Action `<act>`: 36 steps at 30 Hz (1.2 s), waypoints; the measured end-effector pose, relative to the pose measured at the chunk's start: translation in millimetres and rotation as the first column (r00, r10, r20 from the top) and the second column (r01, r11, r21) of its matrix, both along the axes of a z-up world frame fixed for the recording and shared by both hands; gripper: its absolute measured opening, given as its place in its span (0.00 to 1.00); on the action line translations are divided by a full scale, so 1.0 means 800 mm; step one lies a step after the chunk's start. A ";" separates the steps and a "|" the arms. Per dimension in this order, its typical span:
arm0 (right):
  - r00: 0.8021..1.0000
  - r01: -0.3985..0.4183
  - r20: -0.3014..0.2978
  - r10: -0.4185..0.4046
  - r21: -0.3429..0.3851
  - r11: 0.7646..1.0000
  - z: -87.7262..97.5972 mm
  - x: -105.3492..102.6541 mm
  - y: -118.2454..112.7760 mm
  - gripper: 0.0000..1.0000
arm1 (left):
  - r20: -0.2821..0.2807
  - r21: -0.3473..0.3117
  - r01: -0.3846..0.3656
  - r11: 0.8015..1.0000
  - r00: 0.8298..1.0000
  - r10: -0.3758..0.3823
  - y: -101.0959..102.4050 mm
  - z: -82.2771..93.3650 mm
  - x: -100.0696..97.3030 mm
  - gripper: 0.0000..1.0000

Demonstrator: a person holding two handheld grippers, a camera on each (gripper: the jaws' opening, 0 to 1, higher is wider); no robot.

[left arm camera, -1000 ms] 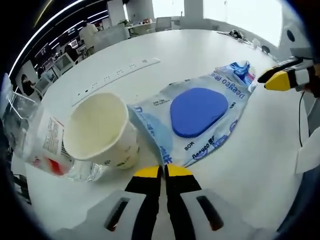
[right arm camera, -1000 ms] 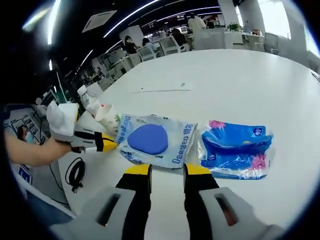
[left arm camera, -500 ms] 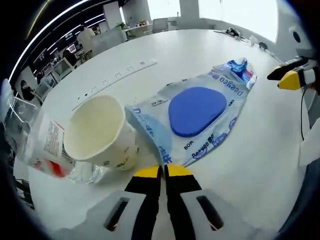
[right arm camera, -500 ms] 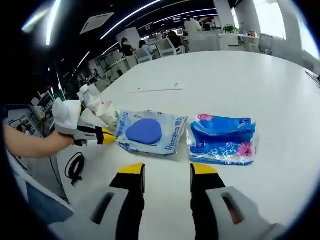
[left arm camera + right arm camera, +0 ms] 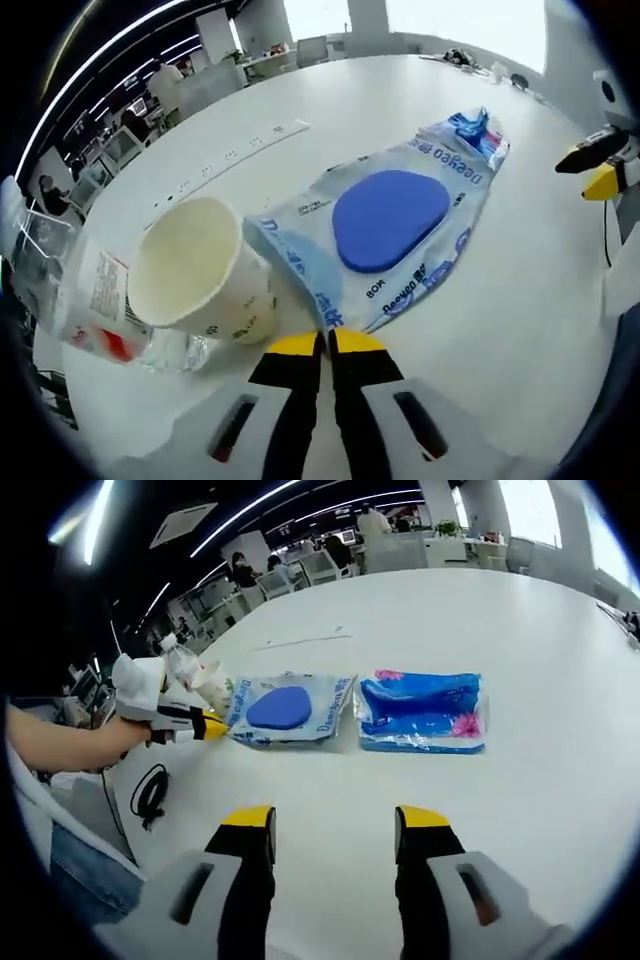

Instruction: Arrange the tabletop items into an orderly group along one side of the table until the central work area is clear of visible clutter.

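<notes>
— Item one, the left gripper?
— Jaws pressed together on the near corner of the wet-wipes pack, which lies flat on the white desk. In the right gripper view that gripper has a person's hand behind it, at the desk's edge.

— The wipes pack?
— Pale blue film with a dark blue oval lid on top. It lies near the desk's edge and reaches inward from it.

— Item two?
— A paper cup, cream inside, lying on its side with the mouth toward the left gripper. It touches the wipes pack's end.

— Beside the cup?
— A clear plastic bottle with a red and white label, lying down, against the cup on the side away from the wipes.

— Item three?
— A blue tissue pack with pink flowers on it, flat on the desk, just beside the wipes pack, with a thin strip of bare desk between them. In the left gripper view its end peeps from behind the wipes pack.

— The right gripper?
— Fingers wide apart, holding nothing, over bare desk, well back from both packs.

— Anything else?
— A long white power strip farther in on the desk. A black cable hangs coiled below the desk's edge.
</notes>
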State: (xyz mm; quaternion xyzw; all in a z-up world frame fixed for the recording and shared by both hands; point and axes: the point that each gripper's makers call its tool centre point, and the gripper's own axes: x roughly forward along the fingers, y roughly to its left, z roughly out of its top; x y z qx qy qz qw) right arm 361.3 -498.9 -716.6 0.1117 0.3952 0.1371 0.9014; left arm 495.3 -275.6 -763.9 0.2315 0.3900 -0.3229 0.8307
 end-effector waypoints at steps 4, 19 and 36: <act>1.000 0.014 -0.008 -0.014 0.005 1.000 0.000 -0.006 -0.002 0.53 | 0.001 0.000 0.012 1.000 1.000 -0.012 0.000 0.001 0.000 0.01; 1.000 0.005 0.013 -0.005 0.027 1.000 0.006 -0.023 0.001 0.60 | 0.085 -0.153 -0.016 0.988 0.996 0.030 0.000 0.047 -0.007 0.21; 0.998 0.045 0.039 -0.047 0.031 0.998 0.024 -0.066 -0.020 0.62 | 0.129 -0.295 -0.113 0.949 0.979 0.157 0.026 0.101 -0.050 0.72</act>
